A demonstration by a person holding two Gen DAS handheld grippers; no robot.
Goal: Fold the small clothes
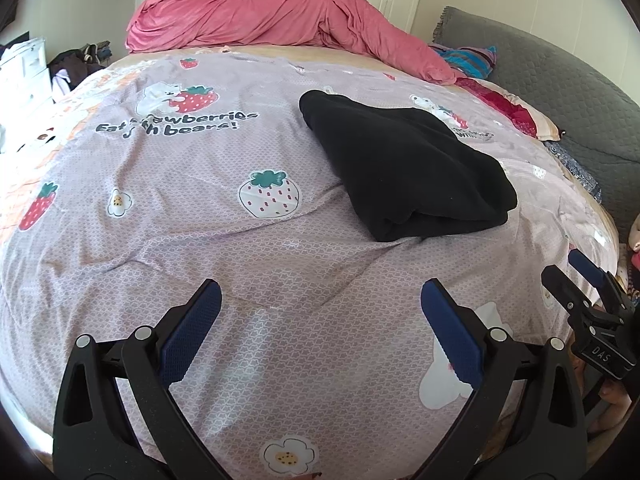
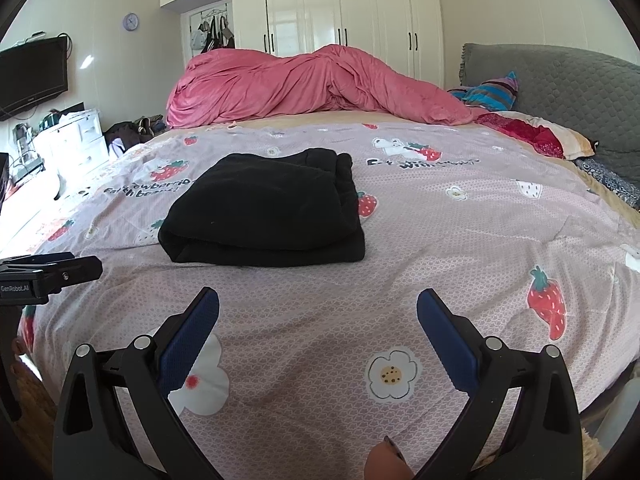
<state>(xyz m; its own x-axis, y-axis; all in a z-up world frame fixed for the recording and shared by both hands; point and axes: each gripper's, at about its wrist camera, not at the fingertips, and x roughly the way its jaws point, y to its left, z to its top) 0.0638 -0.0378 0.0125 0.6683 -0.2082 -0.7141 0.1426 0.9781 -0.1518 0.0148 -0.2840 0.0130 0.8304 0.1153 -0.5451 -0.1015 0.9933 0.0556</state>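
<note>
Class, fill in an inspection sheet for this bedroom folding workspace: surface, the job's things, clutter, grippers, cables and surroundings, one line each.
Surface: bed sheet with strawberry and bear print, slightly wrinkled.
Job's things: black garment lying folded on the sheet, touched by neither gripper.
Clutter: pink duvet heaped at the far side; striped cloth and red pillow by the grey headboard.
Grippers: left gripper open and empty; right gripper open and empty; both are short of the garment.
Cables: nothing seen on the bed.
Surroundings: white wardrobe, wall television, wall clock, white drawers.
</note>
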